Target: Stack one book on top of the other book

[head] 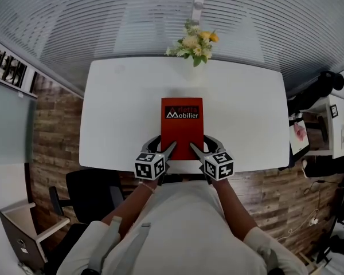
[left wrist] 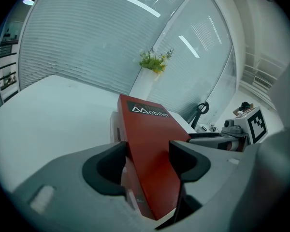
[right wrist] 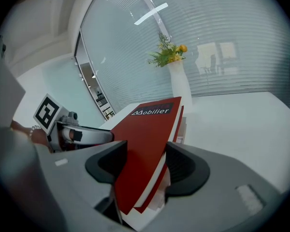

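A red book (head: 182,130) titled "Mobilier" sits at the near middle of the white table (head: 120,113), its near end at the table's front edge. My left gripper (head: 165,148) is shut on its near left corner and my right gripper (head: 199,148) on its near right corner. In the left gripper view the red book (left wrist: 152,144) stands tilted between the jaws of the left gripper (left wrist: 147,151). The right gripper (right wrist: 144,156) pinches the same cover (right wrist: 147,134). Pale page edges (right wrist: 180,129) of something under the red book show; the head view hides it.
A white vase of yellow and white flowers (head: 193,47) stands at the table's far edge, straight behind the book. A black office chair (head: 89,193) is at the near left, beside the person. Desks with clutter (head: 327,130) lie to the right.
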A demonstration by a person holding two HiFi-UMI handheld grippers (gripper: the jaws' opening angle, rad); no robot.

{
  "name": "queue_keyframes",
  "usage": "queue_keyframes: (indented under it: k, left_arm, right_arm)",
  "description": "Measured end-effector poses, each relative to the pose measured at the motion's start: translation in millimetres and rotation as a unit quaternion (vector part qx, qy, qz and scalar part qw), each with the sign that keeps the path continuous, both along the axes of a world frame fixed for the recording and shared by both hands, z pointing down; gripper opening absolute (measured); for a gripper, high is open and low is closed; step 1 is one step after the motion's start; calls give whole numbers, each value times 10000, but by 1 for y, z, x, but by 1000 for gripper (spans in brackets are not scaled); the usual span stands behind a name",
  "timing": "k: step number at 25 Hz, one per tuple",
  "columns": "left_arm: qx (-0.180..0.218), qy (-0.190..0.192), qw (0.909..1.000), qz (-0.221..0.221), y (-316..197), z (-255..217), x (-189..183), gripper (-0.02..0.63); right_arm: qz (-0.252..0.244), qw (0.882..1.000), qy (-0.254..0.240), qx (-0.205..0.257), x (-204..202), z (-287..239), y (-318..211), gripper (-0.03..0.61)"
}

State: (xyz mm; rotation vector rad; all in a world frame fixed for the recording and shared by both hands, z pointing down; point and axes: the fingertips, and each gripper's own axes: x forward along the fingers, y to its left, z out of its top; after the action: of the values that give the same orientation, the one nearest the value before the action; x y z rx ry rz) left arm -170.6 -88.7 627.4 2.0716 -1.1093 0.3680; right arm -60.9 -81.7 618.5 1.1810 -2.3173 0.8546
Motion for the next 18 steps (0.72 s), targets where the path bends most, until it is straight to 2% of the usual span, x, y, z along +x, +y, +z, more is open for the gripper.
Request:
queue_keyframes:
  k: [18]
  left_arm:
    - [-385, -155, 9991, 92, -2, 39, 3, 287]
  right_arm:
    - [-2, 9990, 42, -443, 2, 41, -2, 245]
